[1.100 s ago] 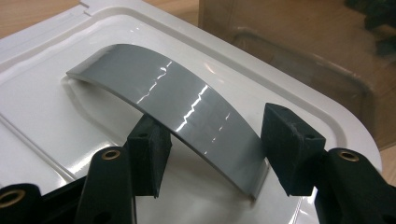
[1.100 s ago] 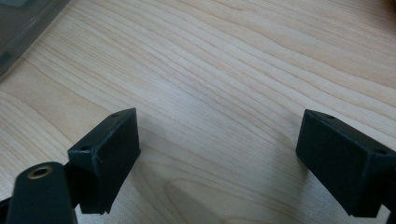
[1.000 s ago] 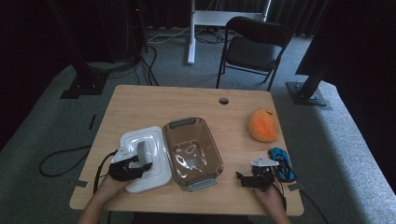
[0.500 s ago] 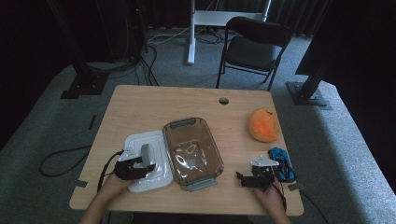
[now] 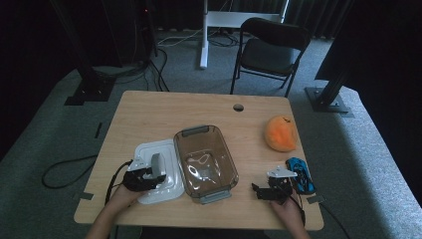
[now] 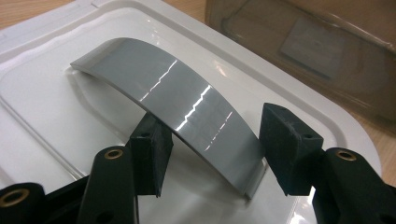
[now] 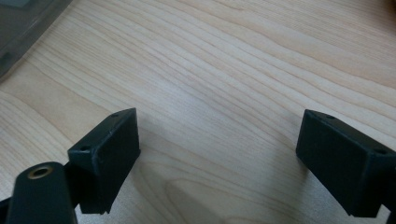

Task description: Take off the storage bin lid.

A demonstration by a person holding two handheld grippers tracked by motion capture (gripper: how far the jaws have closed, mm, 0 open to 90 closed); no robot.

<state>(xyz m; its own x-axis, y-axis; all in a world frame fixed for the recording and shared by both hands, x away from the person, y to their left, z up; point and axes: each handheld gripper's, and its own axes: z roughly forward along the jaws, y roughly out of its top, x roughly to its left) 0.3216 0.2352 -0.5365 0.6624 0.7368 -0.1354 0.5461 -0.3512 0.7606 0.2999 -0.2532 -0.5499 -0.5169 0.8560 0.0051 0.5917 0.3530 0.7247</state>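
1. a person's left gripper (image 5: pixel 149 175) sits over a white rectangular plastic lid (image 5: pixel 157 172) lying flat on the light wooden table (image 5: pixel 149 114), near the table's front left edge.
2. in the left gripper view, the left gripper (image 6: pixel 212 147) straddles the lid's arched glossy grey handle (image 6: pixel 173 95): one black pad touches the handle's underside edge, the other stands just clear of its far end, so the jaws are around the handle but not clamped on it.
3. the lid (image 6: pixel 56 116) lies just beside a clear smoky rectangular plastic container (image 5: pixel 205 162), which stands open at the table's middle; the container's wall (image 6: pixel 303 46) shows at the top of the left gripper view.
4. the right gripper (image 5: pixel 261 190) rests low near the table's front right, its jaws spread wide with nothing between them; in the right gripper view the right gripper (image 7: pixel 217 154) frames bare wood.
5. a blue toy car (image 5: pixel 300 175) lies just beside the right gripper, and an orange plush pumpkin (image 5: pixel 281 133) sits farther back on the right side.
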